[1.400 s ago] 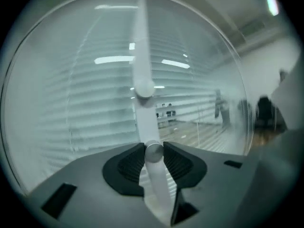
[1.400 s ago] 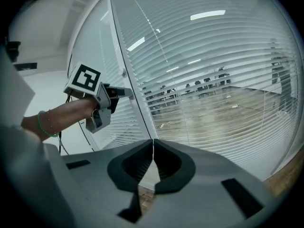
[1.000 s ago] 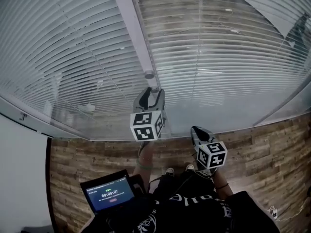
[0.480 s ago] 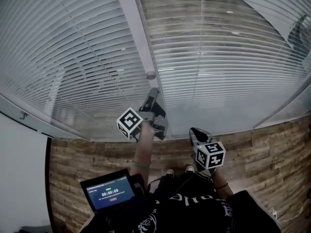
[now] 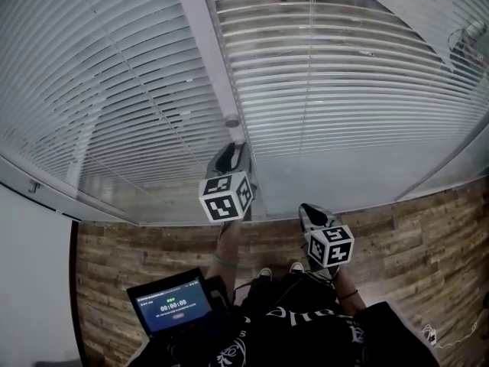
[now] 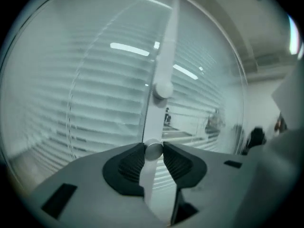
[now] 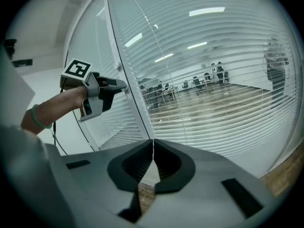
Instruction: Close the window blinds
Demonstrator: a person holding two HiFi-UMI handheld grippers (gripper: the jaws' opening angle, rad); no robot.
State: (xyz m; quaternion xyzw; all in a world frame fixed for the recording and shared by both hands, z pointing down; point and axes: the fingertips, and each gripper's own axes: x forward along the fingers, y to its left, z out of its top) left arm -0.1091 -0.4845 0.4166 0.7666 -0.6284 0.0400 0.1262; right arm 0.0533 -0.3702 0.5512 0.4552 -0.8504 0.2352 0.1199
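We are holding both grippers before the window blinds, which are spreading above and to either side of them. The white frame post is running straight up ahead of the left gripper, whose jaws have just been closing and are pressing on a small round knob on that post. A second knob is sitting just above its jaws. The right gripper is hanging lower, to the left gripper's right, its jaws together on nothing.
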